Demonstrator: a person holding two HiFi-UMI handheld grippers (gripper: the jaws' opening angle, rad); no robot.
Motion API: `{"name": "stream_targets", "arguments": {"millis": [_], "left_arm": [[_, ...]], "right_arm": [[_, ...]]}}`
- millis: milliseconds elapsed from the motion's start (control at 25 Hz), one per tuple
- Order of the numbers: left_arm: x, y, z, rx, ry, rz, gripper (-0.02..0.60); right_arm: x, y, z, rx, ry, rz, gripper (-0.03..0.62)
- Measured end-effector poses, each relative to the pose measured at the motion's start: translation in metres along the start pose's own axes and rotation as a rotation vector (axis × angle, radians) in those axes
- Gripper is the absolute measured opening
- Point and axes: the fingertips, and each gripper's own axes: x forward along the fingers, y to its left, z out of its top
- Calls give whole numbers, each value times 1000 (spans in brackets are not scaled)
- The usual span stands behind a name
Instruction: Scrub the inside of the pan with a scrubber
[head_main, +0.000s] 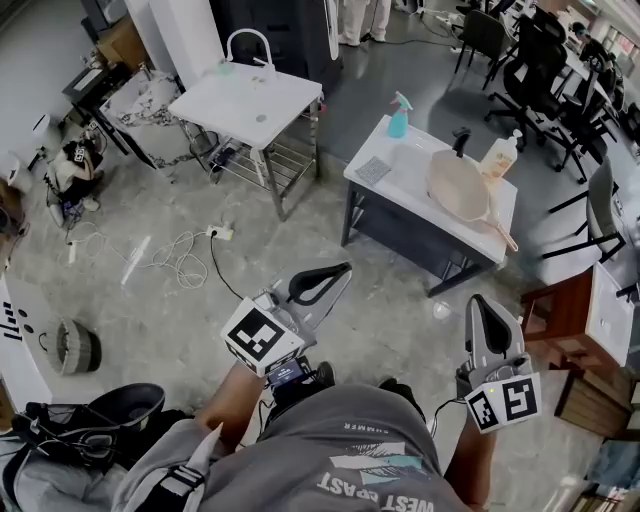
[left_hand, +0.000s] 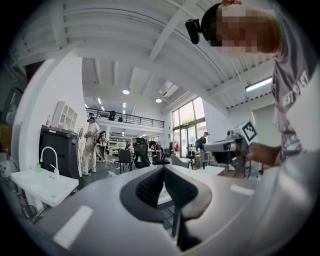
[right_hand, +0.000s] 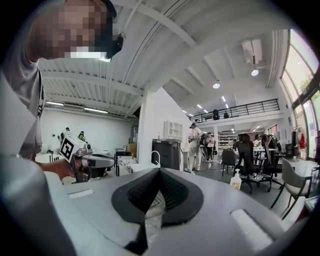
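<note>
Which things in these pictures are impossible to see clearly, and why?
- Pan inside, head view: too far and small to judge dirt.
- Grey pad, head view: too small to confirm a scrubber.
- Both gripper views: the jaws cover the pan.
- Soap bottle label, head view: too small.

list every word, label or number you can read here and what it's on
"WEST COAST": on the person's grey T-shirt, upside down in the head view.
Small print line above it: too small to read.
Blue spray bottle and pale pump bottle: labels too small.
Cubes on left gripper and right gripper: patterns only.
</note>
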Motion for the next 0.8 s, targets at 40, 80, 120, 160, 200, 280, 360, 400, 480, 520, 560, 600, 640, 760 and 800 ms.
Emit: {"name": "stream_targets", "arguments": {"millis": [40, 80, 120, 160, 200, 280, 360, 400, 480, 520, 560, 600, 640, 760, 800], "left_arm": [[-2, 2, -1, 0, -2, 0, 2], [-3, 4, -3, -1, -3, 2, 2], [-4, 6, -4, -4, -4, 6, 2], [-5, 9, -6, -9, -5, 11, 2], [-5, 11, -7, -13, -5, 17, 2], [-4, 16, -10, -19, -2, 29, 2], [1, 22, -12, -23, 5, 42, 2], [4, 25, -14, -24, 11, 49, 2], [13, 31, -15, -23, 20, 63, 2], [18, 33, -15, -21, 23, 69, 2], [24, 36, -15, -19, 28, 77, 2], [31, 39, -15, -18, 34, 87, 2], [38, 42, -15, -17, 40, 97, 2], [63, 50, -13, -11, 56, 124, 2], [72, 52, -13, -6, 63, 130, 2]], "right_arm": [[1, 0, 0, -1, 2, -8, 2], [3, 0, 0, -3, 5, -13, 2], [5, 0, -1, -5, 10, -16, 2], [7, 0, -2, -7, 14, -15, 2], [10, 0, -3, -8, 17, -14, 2], [17, -4, -4, -8, 20, -7, 2], [27, -9, -5, -6, 22, 4, 2], [32, -13, -6, -6, 23, 10, 2], [42, -23, -8, -3, 21, 21, 2], [47, -30, -8, 0, 18, 26, 2], [52, -37, -10, 6, 16, 31, 2], [57, -44, -11, 14, 15, 38, 2], [63, -52, -13, 21, 14, 46, 2], [81, -78, -16, 36, 12, 75, 2], [87, -87, -16, 38, 10, 84, 2]]}}
